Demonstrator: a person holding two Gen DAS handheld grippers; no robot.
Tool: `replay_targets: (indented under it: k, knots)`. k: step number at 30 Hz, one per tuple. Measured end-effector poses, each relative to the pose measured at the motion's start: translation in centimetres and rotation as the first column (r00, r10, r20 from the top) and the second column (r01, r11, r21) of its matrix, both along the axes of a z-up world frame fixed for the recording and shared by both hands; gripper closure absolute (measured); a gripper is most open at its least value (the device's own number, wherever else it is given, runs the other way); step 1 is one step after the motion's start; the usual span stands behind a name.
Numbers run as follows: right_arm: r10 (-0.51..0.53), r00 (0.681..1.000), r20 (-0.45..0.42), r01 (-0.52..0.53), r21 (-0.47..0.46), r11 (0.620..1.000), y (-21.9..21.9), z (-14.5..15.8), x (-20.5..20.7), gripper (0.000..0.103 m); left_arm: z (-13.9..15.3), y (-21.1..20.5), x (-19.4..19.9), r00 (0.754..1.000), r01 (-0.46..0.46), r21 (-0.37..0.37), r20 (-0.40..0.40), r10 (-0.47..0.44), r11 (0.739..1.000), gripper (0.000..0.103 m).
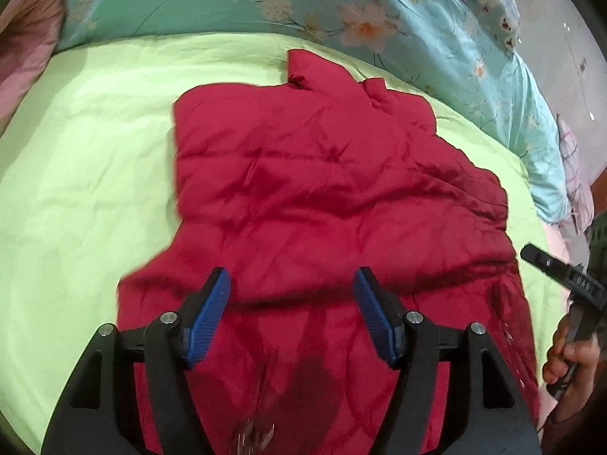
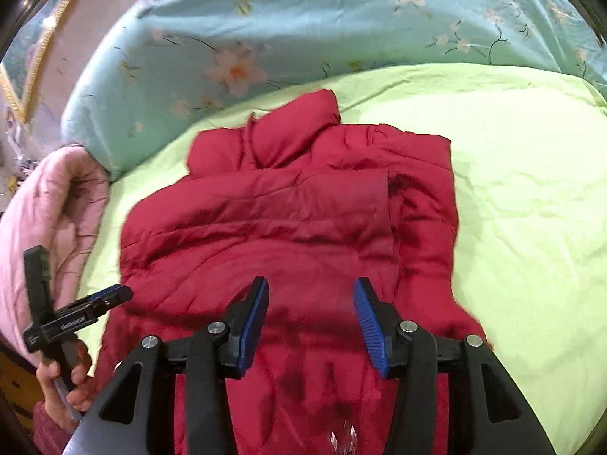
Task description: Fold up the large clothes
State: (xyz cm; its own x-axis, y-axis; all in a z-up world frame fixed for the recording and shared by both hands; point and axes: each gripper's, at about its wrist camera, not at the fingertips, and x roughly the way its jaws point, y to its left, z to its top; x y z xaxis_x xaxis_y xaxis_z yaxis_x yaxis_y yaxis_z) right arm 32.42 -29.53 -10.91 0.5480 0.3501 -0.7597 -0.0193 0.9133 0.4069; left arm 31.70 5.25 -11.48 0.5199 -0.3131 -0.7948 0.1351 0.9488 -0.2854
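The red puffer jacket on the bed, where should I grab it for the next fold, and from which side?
Take the red puffer jacket by its near hem, coming from the near side, one tool toward each corner. The sleeves already look folded in and the collar lies at the far end, so the near edge is free to lift toward it. Both tools hang open above the hem.

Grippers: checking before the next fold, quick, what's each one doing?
Left gripper: open, holding nothing, above the red jacket.
Right gripper: open, holding nothing.

Red jacket [image 1: 303,197] hem cut off below.
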Motion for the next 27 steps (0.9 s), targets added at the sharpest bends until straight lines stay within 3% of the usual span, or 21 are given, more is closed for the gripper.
replay_targets:
  k: [3, 6, 10, 20, 27]
  knots:
    - [-0.002, 1.000, 0.006, 0.001, 0.017, 1.000, -0.4, 0.4, -2.7, 0.054, 0.5, 0.8, -2.8, 1.000, -0.017, 0.001, 0.015, 0.017, 1.000, 0.036]
    - [-0.004, 1.000, 0.017, 0.003, 0.029, 1.000, -0.6, 0.9, -5.7, 0.053, 1.2, 1.6, -5.9, 0.997, -0.065, 0.056, 0.042, 0.063, 0.996, 0.036]
    - [-0.004, 0.999, 0.046, 0.001, 0.059, 0.998, -0.9, 1.8, -10.1, 0.047, 1.8, 2.9, -10.1, 0.993, -0.096, 0.060, 0.067, 0.092, 0.994, 0.027]
    - [-0.031, 0.999, 0.040, 0.030, 0.032, 0.999, -1.7, 1.6, -17.8, 0.042, -0.1, 6.4, -17.3, 0.987, -0.158, 0.067, 0.021, 0.157, 0.985, 0.027]
    - [-0.044, 0.999, 0.015, 0.044, 0.030, 0.999, -2.2, 0.8, -21.9, 0.041, -0.5, 7.8, -20.4, 0.988, -0.152, 0.078, 0.006, 0.152, 0.985, 0.027]
